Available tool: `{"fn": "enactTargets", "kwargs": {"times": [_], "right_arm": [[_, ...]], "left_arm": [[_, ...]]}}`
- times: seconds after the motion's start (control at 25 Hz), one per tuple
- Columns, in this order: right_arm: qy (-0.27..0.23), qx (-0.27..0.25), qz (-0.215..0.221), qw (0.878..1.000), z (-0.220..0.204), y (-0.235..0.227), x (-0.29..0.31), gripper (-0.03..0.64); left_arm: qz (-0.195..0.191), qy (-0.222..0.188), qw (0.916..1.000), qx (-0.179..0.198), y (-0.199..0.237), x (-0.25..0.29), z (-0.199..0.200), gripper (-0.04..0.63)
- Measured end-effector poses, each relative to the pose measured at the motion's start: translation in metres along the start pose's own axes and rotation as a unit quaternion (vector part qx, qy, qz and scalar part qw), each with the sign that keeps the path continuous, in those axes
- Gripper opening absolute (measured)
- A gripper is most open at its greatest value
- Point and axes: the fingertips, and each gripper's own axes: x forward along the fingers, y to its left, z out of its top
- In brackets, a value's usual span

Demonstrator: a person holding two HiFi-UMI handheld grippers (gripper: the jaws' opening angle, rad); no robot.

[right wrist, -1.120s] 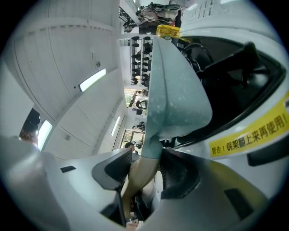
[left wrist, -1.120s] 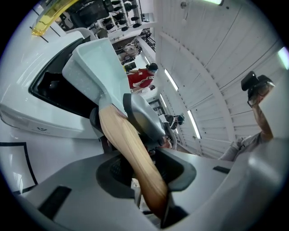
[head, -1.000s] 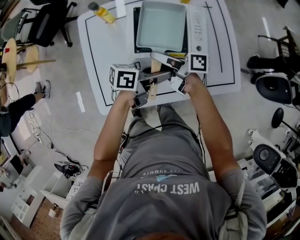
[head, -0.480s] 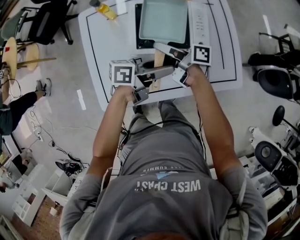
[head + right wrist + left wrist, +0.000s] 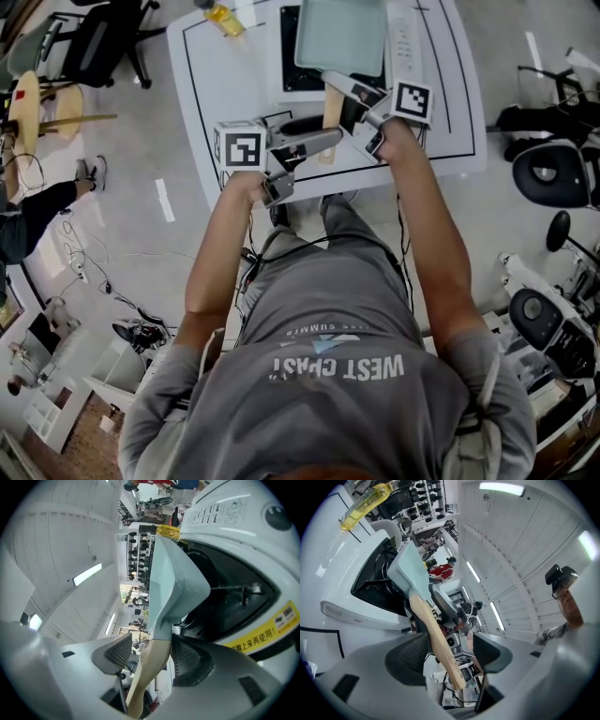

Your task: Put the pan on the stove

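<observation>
The pan (image 5: 342, 36), pale green and square, sits on the black top of the stove (image 5: 286, 52) near the far edge of the white desk (image 5: 216, 89). Its wooden handle (image 5: 331, 108) sticks out over the stove's front towards the near edge of the desk. A yellow bottle (image 5: 223, 16) lies by the far left corner of the desk, well apart from the stove.

Both tools meet at the handle. The left hand-held gripper (image 5: 328, 141) reaches in from the left side, near the handle's free end. In the left gripper view its jaws stand wide and have just been opening. The handle (image 5: 438, 639) runs between the two ribbed pads, close to one pad, with a clear gap to the other. Beyond it, the pan (image 5: 410, 571) and the stove (image 5: 370, 585) fill the left of that view.

The right hand-held gripper (image 5: 335, 84) comes in from the right side, at the point where the handle joins the pan. Its jaws are also wide and have just been opening. In the right gripper view the handle (image 5: 150, 667) passes between the pads, just beside one and apart from the other. The pan (image 5: 176, 583) rises ahead over the stove (image 5: 234, 597).
</observation>
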Motion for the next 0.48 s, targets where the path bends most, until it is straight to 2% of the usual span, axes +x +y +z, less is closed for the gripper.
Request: {"fn": "enactTargets", "kwargs": {"times": [0.16, 0.32, 0.48], "right_arm": [[-0.022, -0.003, -0.028, 0.999, -0.002, 0.000, -0.016, 0.261], [-0.046, -0.014, -0.054, 0.997, -0.006, 0.004, -0.050, 0.261], [-0.095, -0.071, -0.108, 0.987, -0.005, 0.020, -0.082, 0.251]], "left_arm": [[0.002, 0.000, 1.0000, -0.001, -0.010, -0.009, -0.003, 0.282], [0.010, -0.004, 0.9996, 0.027, -0.024, -0.012, -0.005, 0.281], [0.038, -0.007, 0.9972, 0.065, -0.032, -0.035, -0.002, 0.281]]}}
